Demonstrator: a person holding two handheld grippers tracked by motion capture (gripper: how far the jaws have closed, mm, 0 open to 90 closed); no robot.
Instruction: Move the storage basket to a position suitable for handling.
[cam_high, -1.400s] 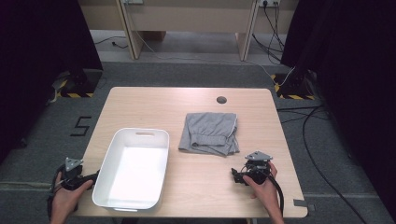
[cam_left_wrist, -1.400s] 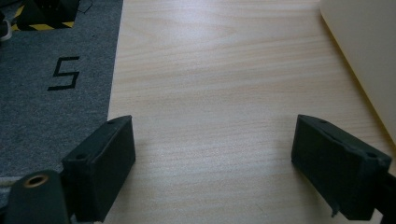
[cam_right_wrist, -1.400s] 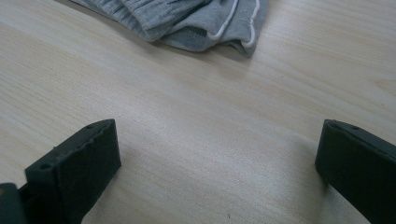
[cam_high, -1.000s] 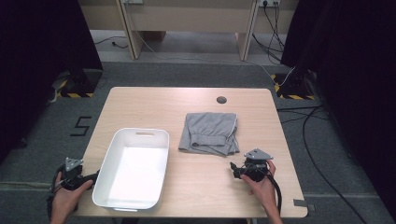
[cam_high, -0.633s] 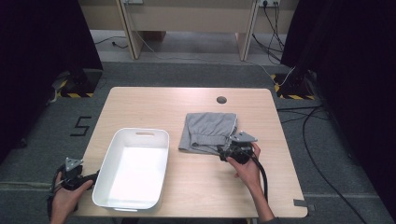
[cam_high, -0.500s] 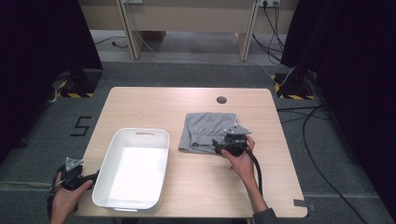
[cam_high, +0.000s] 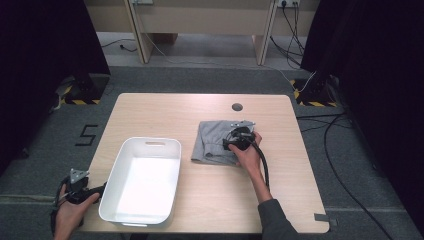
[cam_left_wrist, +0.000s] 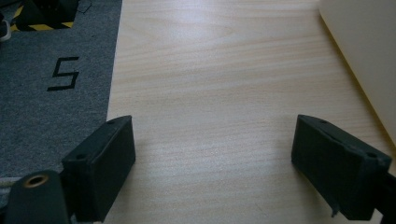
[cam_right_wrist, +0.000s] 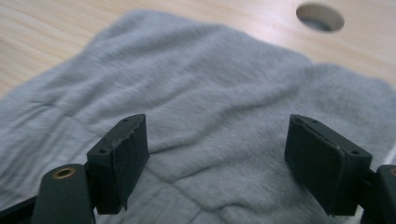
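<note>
A folded grey cloth (cam_high: 212, 141) lies on the wooden table right of centre, seen close up as soft grey fabric (cam_right_wrist: 201, 98) in the right gripper view. My right gripper (cam_high: 230, 142) hovers over the cloth's right part, jaws spread wide with the fabric below and nothing between them (cam_right_wrist: 215, 158). A white rectangular tub (cam_high: 142, 177) stands empty at the front left. My left gripper (cam_high: 97, 191) rests at the table's front left corner beside the tub, open over bare wood (cam_left_wrist: 212, 168).
A round cable hole (cam_high: 237, 107) (cam_right_wrist: 320, 16) sits in the table behind the cloth. The tub's wall (cam_left_wrist: 369, 51) rises just right of my left gripper. Grey carpet with a "5" mark (cam_left_wrist: 64, 73) lies past the table's left edge.
My right gripper has travelled from the table's front right forward and left onto the grey cloth. The left gripper has stayed still.
</note>
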